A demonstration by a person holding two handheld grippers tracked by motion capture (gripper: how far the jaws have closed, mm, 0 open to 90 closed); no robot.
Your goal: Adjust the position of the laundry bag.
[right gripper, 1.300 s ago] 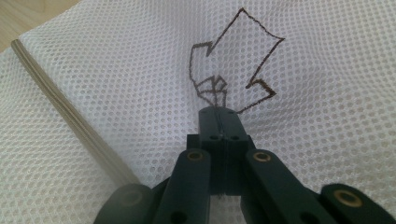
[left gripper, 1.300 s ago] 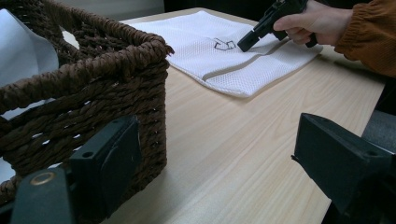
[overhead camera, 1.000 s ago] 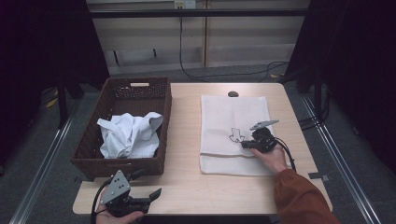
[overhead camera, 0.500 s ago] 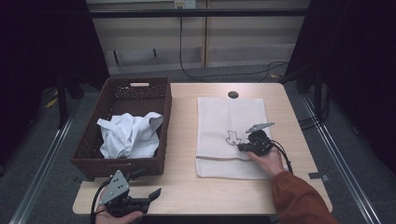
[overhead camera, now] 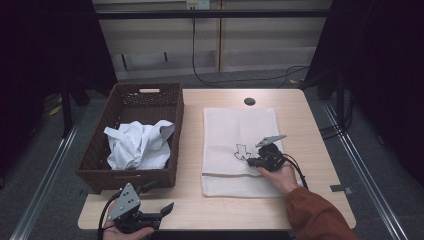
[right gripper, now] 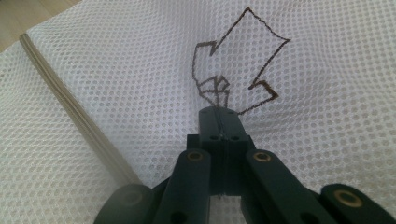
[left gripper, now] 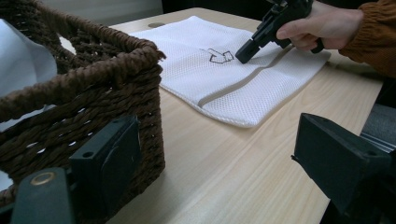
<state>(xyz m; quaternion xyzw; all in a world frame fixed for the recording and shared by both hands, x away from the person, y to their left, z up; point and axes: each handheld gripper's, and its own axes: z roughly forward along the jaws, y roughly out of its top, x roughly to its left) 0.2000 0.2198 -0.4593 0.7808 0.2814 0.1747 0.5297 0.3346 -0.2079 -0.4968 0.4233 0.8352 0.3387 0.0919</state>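
**Closed right gripper pressing on the mesh bag**

A wooden table (overhead camera: 310, 130) is carrying everything. A wicker basket (overhead camera: 170, 135) is sitting on its left half, with a crumpled white cloth (overhead camera: 137, 145) lying inside. A white mesh bag (overhead camera: 235, 125) is lying flat right of the basket, near the table's middle, showing a beige stripe (left gripper: 243, 84) across its near part and a brown arrow drawing (right gripper: 243, 60) in its centre. The right gripper (overhead camera: 251, 162) is resting its tip on the bag just beside the drawing, jaws closed tight together; whether they are pinching mesh cannot be told. The left gripper (overhead camera: 167, 210) is hovering at the table's near left edge, just before the basket, jaws standing wide apart and holding nothing.
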